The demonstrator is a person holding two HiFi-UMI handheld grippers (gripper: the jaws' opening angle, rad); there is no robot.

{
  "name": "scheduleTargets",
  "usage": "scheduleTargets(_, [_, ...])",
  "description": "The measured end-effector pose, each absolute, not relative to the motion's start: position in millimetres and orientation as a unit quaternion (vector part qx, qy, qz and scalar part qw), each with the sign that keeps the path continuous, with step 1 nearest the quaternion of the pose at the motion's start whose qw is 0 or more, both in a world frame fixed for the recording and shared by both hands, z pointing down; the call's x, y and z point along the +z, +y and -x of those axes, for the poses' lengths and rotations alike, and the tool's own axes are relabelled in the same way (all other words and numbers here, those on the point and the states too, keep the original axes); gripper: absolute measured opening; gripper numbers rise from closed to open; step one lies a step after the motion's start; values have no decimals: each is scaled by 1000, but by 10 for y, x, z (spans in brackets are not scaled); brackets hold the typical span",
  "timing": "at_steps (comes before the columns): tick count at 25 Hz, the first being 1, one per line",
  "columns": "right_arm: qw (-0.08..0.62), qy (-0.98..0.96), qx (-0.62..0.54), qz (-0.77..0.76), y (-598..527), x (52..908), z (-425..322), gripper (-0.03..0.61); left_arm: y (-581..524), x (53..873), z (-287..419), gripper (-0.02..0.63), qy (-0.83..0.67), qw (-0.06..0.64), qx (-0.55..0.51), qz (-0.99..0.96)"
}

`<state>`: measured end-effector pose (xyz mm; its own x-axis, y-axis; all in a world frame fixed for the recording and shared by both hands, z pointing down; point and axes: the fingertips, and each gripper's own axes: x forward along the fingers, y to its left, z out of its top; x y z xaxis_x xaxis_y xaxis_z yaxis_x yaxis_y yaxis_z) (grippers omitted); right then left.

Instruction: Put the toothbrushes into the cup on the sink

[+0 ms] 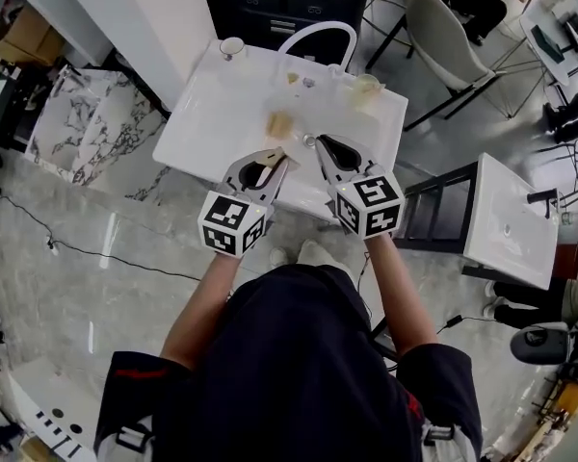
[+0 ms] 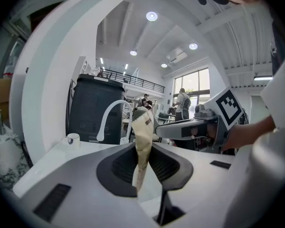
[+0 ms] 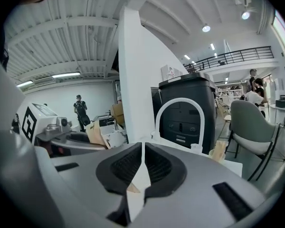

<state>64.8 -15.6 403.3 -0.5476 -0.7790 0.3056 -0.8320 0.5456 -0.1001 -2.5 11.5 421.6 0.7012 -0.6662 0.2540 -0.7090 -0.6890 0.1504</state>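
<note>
- Left claw [image 2: 142, 161] grips a paper-wrapped toothbrush [image 2: 143, 129], which stands upright between its pads.
- Right claw [image 3: 142, 150] is clenched, pads together, just beside the left.
- Both claws hover over the near edge of the sink [image 1: 207, 114].
- The cup [image 1: 366, 87] stands by the faucet [image 1: 318, 33], apart from both claws.

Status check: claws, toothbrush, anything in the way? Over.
Left claw shut on wrapped toothbrush. Right claw shut, nothing seen in it. Second wrapped toothbrush lying on sink. Nothing seen blocking.

Two tongs [image 1: 277, 158] [image 1: 318, 144], one white faucet [image 3: 182, 99]
</note>
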Motion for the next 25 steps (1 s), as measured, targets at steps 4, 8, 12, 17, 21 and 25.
scheduleTargets(4, [118, -895, 114, -416, -168, 4026, -348, 46, 92, 4214, 239, 77, -405, 130, 84, -901])
scheduleTargets(8, [121, -914, 107, -371, -202, 4028, -70, 46, 75, 4203, 449, 77, -438, 130, 82, -886])
scheduleTargets(12, [120, -929, 112, -331, -269, 4047, 118, 46, 5, 4197, 561, 77, -460, 146, 72, -873])
scheduleTargets(17, [128, -943, 110, -285, -394, 4055, 329, 46, -101, 4128, 717, 77, -494, 150, 61, -854])
scheduleTargets(21, [129, -952, 111, -253, -500, 4055, 497, 46, -163, 4133, 877, 77, -524, 152, 64, -836])
scheduleTargets(25, [130, -960, 115, -221, -570, 4063, 633, 46, -200, 4151, 999, 77, -552, 157, 66, -817])
